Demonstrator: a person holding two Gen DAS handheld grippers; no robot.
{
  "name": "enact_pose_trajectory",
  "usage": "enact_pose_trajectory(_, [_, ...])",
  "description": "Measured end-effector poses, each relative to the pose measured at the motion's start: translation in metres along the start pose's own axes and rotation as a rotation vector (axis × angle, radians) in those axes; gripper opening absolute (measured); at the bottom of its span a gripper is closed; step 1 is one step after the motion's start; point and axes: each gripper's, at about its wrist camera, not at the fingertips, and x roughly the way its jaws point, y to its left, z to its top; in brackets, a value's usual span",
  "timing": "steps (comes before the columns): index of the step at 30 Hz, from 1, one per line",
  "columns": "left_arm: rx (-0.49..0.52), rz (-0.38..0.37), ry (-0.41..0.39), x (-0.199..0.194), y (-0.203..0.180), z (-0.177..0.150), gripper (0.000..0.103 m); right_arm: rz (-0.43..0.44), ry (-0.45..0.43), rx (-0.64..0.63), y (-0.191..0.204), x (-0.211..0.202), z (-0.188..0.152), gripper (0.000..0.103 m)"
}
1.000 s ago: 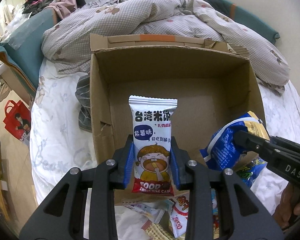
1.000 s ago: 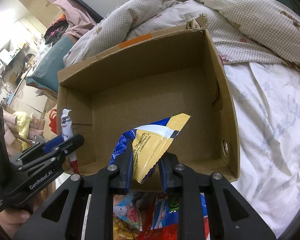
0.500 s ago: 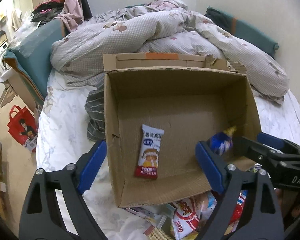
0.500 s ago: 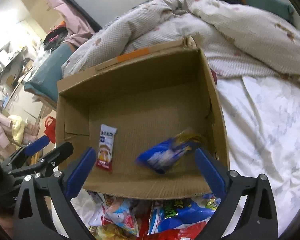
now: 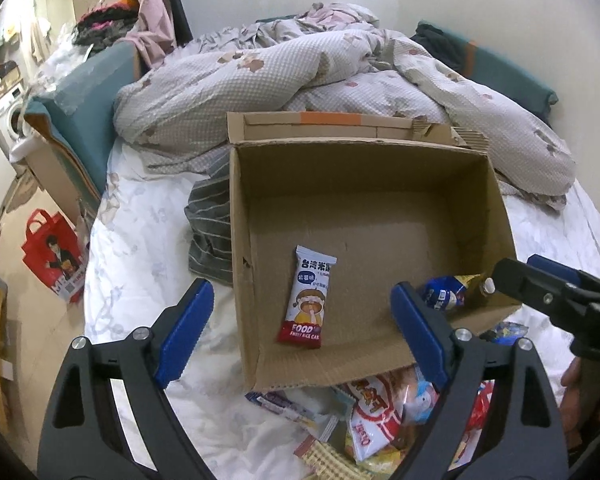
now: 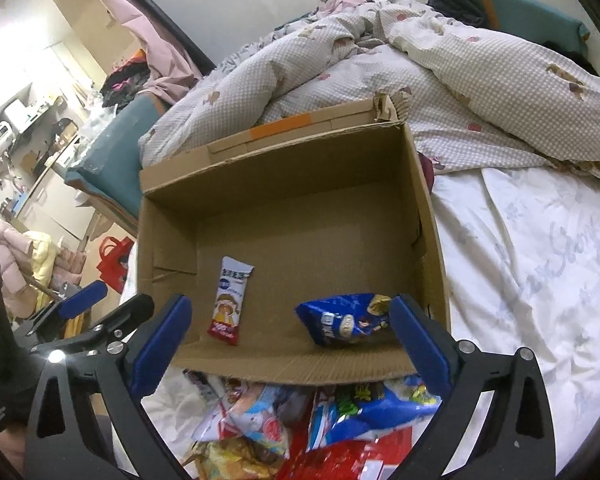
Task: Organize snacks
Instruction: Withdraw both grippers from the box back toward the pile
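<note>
Both grippers' jaws have let go; the rice cake packet (image 5: pixel 309 294) and blue bag (image 6: pixel 346 323) now lie inside the cardboard box (image 5: pixel 364 184).

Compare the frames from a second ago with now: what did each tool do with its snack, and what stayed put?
Both let go. The left tool opened and dropped the rice cake packet flat onto the cardboard box floor; the right tool opened and released the blue snack bag near the box's right wall. Both tools have drawn back from the box, empty. The box and the snack pile in front of it stayed put.
</note>
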Motion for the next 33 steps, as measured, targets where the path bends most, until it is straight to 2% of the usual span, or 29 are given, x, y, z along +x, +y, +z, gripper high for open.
enact_pose_trajectory(5, [0.001,-0.004,-0.015,-0.02,0.004,-0.009,0.088,0.036,0.0,0.002,0.007,-0.019,-0.009,0.102])
enact_pose_trajectory(10, [-0.03,-0.01,-0.007,-0.036,0.014,-0.024,0.088,0.016,0.008,0.0,0.005,-0.03,-0.028,0.102])
enact_pose_trajectory(16, [-0.105,-0.006,0.032,-0.045,0.029,-0.039,0.088,0.003,0.019,0.025,-0.003,-0.043,-0.044,0.102])
enact_pose_trajectory(29, [-0.136,0.022,0.094,-0.053,0.04,-0.071,0.088,0.002,0.069,0.103,-0.022,-0.06,-0.073,0.102])
enact_pose_trajectory(33, [-0.188,-0.001,0.143,-0.046,0.049,-0.075,0.088,0.023,0.082,0.157,-0.03,-0.06,-0.077,0.102])
